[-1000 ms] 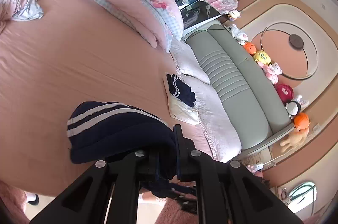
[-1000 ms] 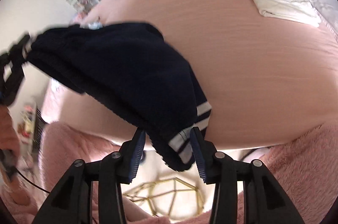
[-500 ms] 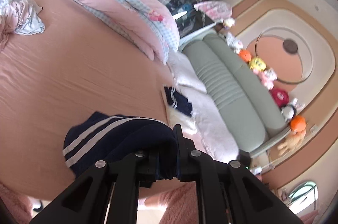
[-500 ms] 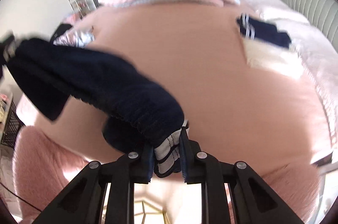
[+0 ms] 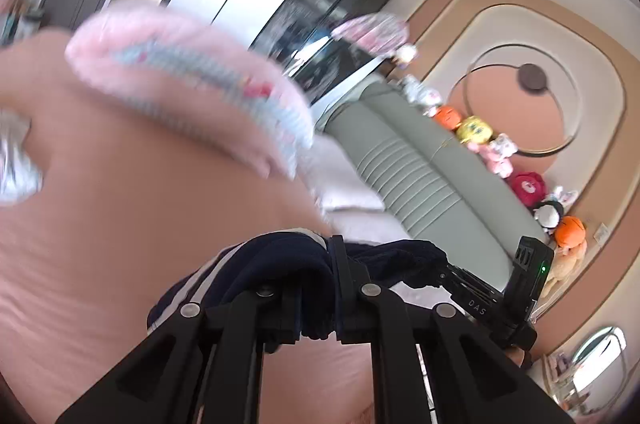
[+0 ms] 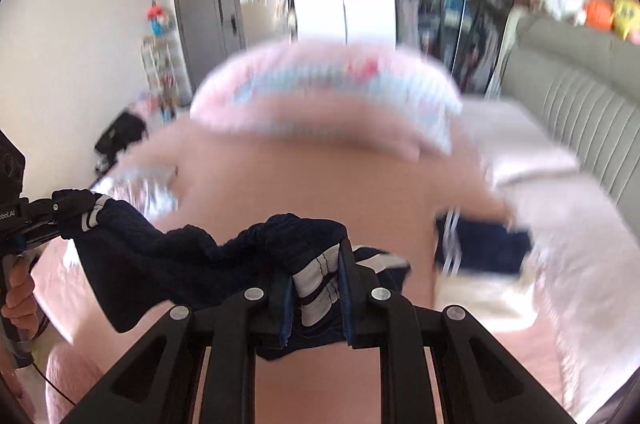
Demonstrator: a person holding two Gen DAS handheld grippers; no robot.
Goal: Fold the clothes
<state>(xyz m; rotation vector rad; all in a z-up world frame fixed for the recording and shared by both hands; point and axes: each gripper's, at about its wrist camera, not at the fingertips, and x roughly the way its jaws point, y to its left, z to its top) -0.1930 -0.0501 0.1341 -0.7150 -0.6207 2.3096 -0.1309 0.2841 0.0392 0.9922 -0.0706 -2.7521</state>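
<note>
Pink bedsheet (image 5: 100,224), grey-green headboard (image 5: 420,176)

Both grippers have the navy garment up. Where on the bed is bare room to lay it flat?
The widest bare patch of the pink sheet lies ahead of the navy garment, bordered by the pink duvet at the far side, the silvery garment to the left and the folded navy-and-white piece to the right. The right edge is crowded with pale pillows.

Grey-green padded headboard (image 5: 420,180) behind a pink bed (image 5: 100,224) — white walls, daylight.
</note>
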